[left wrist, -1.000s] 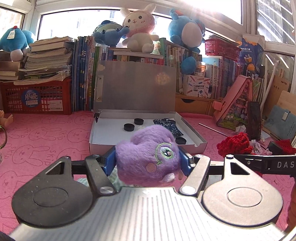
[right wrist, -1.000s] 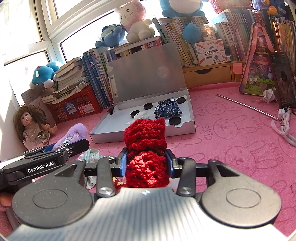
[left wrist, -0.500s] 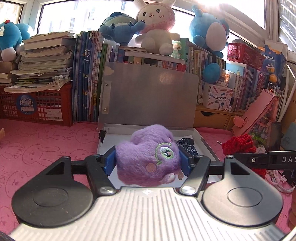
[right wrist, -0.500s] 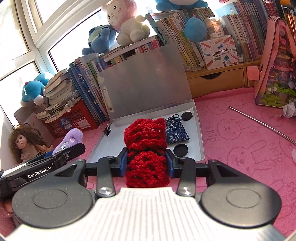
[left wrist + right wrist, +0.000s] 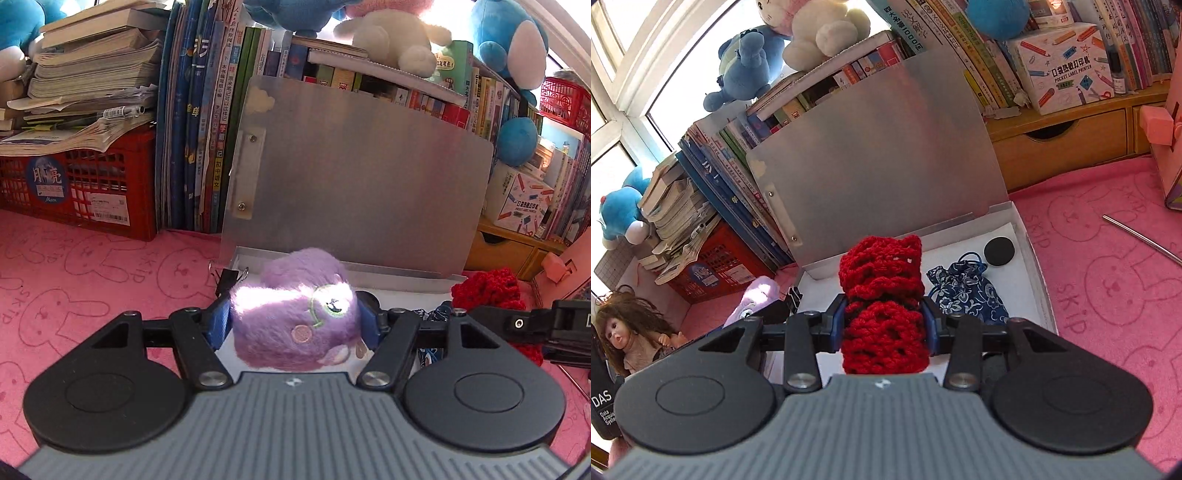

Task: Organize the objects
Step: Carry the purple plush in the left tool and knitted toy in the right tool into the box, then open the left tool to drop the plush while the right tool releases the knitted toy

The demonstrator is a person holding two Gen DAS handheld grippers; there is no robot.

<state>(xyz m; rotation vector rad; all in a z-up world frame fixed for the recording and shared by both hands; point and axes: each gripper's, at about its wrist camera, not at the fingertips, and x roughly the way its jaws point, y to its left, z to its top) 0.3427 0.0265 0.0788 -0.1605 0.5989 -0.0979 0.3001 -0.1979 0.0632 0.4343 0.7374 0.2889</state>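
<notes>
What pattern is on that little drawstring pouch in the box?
The pouch is dark blue with white flowers, clearest in the right wrist view.

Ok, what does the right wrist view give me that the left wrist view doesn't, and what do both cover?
Only the right wrist view shows the doll at far left, the black disc in the box, the metal rod on the pink mat, and the full blue patterned pouch. Only the left wrist view shows the purple plush's face, clamped in the left tongs. Both show the open white box, its raised grey lid, and the red knitted piece gripped by the right tongs.
</notes>
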